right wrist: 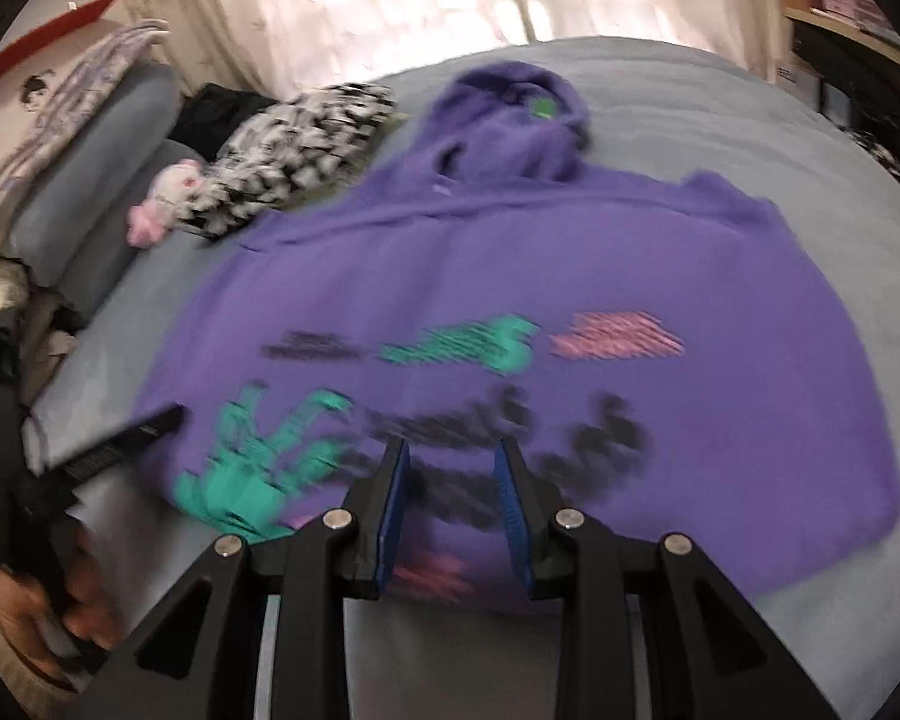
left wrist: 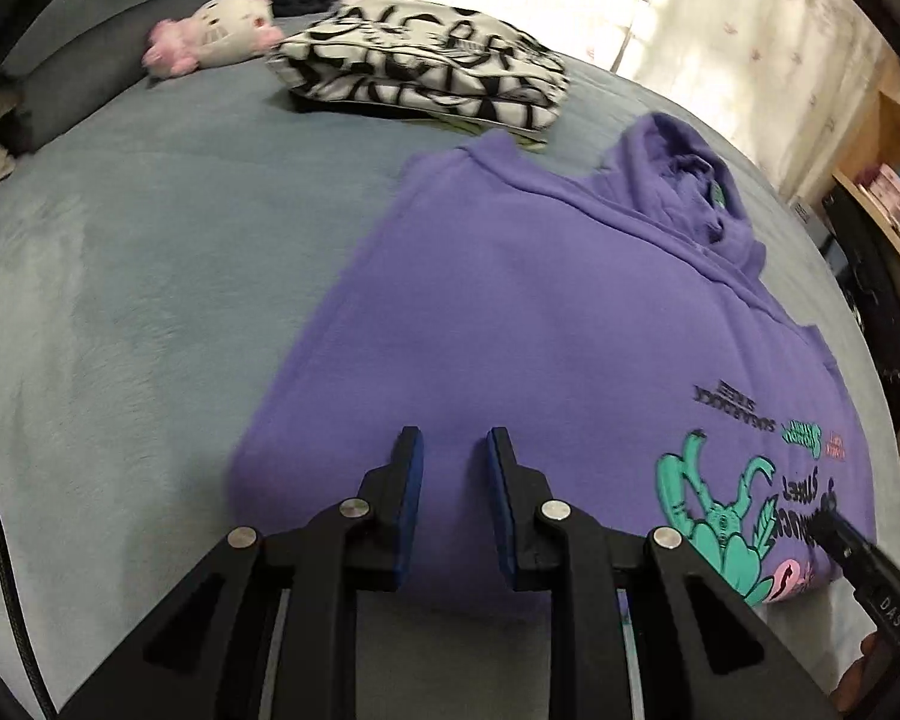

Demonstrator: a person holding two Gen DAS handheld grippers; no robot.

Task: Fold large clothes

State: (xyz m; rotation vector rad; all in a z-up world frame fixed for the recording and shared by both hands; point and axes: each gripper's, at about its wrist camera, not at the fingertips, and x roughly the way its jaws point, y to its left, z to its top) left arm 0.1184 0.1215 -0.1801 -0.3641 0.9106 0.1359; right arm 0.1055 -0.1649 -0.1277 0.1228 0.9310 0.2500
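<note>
I'm working over a grey-blue bed point(left wrist: 150, 252) with bright curtains behind its far edge. My left gripper point(left wrist: 453, 441) hangs over the near hem of the purple hoodie point(left wrist: 510, 300), jaws at a narrow gap with nothing clamped between them; I see cloth only beneath them. My right gripper point(right wrist: 453, 450) sits over the printed back panel, jaws also slightly apart and empty, though this view is blurred. The hoodie lies flat toward the bed's near edge, hood point(right wrist: 510, 114) pointing to the far edge and sleeves apparently tucked in, which I judge sets up a hem-to-hood fold. A folded black-and-white garment point(left wrist: 420, 72) and a plush toy point(left wrist: 216, 30) wait by the far-left corner, presumably parked clear.
</note>
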